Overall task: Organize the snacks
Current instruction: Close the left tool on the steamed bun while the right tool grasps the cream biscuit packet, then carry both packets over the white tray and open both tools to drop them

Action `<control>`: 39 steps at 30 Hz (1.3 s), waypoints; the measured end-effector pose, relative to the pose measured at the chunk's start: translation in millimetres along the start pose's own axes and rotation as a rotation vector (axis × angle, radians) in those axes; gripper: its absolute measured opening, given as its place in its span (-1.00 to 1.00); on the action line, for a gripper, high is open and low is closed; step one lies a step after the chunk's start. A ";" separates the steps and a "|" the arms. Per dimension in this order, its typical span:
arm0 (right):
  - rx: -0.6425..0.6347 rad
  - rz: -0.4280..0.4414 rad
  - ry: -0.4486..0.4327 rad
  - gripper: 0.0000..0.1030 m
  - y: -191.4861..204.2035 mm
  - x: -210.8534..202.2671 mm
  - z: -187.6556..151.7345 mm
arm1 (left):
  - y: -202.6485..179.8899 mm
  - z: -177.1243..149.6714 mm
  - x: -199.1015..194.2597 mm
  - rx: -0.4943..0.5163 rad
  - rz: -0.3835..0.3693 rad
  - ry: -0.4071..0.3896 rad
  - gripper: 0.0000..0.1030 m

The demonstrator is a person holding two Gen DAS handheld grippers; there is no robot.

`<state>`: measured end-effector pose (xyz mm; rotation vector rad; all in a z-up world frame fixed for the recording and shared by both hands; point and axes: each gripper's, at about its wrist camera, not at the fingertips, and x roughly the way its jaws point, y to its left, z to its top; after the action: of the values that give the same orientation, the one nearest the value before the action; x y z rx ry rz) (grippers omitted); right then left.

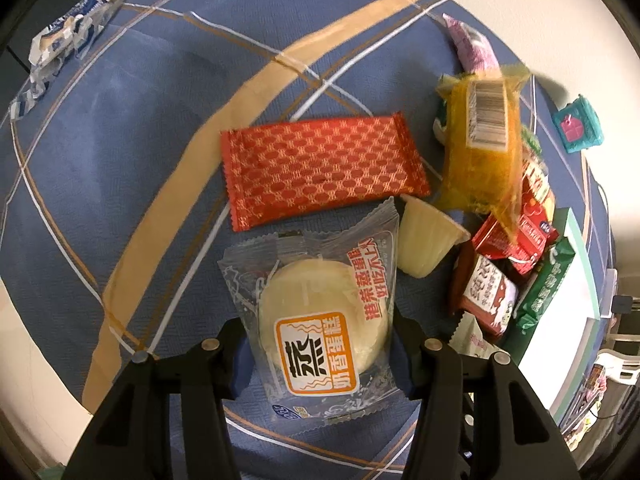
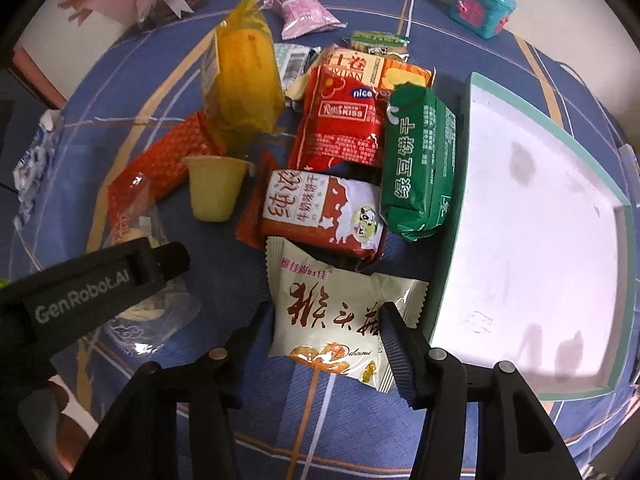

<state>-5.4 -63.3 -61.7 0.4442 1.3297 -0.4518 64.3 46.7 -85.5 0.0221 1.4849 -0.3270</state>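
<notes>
Left hand-held gripper (image 1: 320, 344): points down; its fingers sit against the two sides of a clear cake packet (image 1: 316, 320) and pinch it.
Clear cake packet: lies on the blue checked cloth (image 1: 132, 128), just below a red patterned packet (image 1: 320, 172).
Right hand-held gripper (image 2: 320, 320): points down; its fingers flank a white snack packet (image 2: 336, 316), the right finger at the packet's edge; a firm pinch cannot be told.
White snack packet: touches a red-and-white biscuit packet (image 2: 320, 208) above it, just left of the tray.
Tray (image 2: 472, 92): white floor, green rim, at the right of the snack pile.
Snack pile: green biscuit packet (image 2: 420, 168) against the tray's rim; red packet (image 2: 340, 128) beside it; yellow packet (image 2: 244, 84) tilted upright; jelly cup (image 2: 216, 188) on its side.
Teal box (image 2: 480, 6): well apart, at the cloth's far edge.
</notes>
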 end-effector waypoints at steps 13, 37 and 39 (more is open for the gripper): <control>0.054 0.057 -0.125 0.09 -23.5 -76.0 3.0 | -11.4 -0.1 -48.6 0.014 -0.042 -0.133 0.09; 0.543 -0.148 -0.182 0.09 -208.4 -86.1 -4.0 | -207.7 -37.8 -35.8 0.443 -0.060 -0.137 0.10; 0.563 -0.150 -0.187 0.09 -218.4 -84.8 -3.6 | -219.2 -38.1 -29.8 0.463 -0.062 -0.135 0.10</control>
<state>-143.9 -238.2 9.9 0.7484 1.0459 -0.9783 -24.3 -148.6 -19.4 0.3185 1.2517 -0.7037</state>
